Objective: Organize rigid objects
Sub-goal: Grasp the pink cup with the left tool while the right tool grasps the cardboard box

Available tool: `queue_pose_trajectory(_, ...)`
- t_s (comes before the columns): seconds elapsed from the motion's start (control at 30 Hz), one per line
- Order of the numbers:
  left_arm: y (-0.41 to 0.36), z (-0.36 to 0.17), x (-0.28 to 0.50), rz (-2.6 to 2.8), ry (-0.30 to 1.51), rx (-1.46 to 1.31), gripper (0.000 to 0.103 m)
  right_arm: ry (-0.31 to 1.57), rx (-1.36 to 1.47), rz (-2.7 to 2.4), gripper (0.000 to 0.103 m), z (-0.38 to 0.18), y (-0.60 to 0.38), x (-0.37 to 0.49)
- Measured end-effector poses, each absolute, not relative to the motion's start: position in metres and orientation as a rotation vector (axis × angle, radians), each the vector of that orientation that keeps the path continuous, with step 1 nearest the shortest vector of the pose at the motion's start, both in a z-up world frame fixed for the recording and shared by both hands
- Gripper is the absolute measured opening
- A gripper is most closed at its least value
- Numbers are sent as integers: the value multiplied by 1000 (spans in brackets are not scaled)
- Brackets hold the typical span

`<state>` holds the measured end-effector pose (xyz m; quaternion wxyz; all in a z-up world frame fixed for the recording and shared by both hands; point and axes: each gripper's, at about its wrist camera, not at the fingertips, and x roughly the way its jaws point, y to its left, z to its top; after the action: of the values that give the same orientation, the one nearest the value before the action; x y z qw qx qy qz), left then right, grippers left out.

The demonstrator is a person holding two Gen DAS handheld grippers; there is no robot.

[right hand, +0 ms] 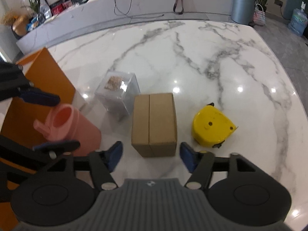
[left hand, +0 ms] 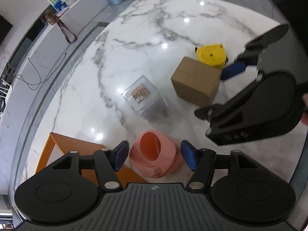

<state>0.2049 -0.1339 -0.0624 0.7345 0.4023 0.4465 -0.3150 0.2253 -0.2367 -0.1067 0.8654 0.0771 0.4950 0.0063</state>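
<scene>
- Standing on a marble table (right hand: 192, 61), four loose things are counted: one pink cup (left hand: 156, 156), one clear box (left hand: 143, 98), one cardboard box (left hand: 196, 80) and one yellow case (left hand: 211, 53).
- One orange box (right hand: 46, 77) is seen at the table's left edge, just beside the cup.
- The left gripper (left hand: 154, 155) is held released, its blue pads on either side of the cup; whether they touch it cannot be told.
- The right gripper (right hand: 151, 155) is held released too, its jaws spread wider than the cardboard box, which lies just ahead of them.
- The clear box is set near the cardboard box, a narrow gap left between them; the yellow case is set apart on the right.
- Wide bare marble is left beyond the things, towards the far and right edges.
- One grey bin (right hand: 242, 3) is seen on the floor past the far edge.
</scene>
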Motion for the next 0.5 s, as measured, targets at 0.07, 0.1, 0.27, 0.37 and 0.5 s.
queue_pose_trajectory(0.07, -133, -66, 208, -701, 999, 878, 78, 1024, 180, 0, 68, -105, -238, 227)
queue_pose_trajectory(0.1, -133, -67, 209, -704, 1005, 875, 78, 1015, 197, -3, 68, -105, -239, 227)
queue_pose_trajectory(0.27, -135, -76, 210, -710, 1013, 877, 78, 991, 239, -14, 64, -105, -244, 229)
queue_pose_trajectory(0.37, -136, -80, 208, -710, 1013, 882, 77, 999, 261, -18, 56, -109, -246, 230)
queue_pose_trajectory(0.5, -135, -79, 206, -696, 1014, 864, 75, 993, 242, -26, 51, -111, -245, 229)
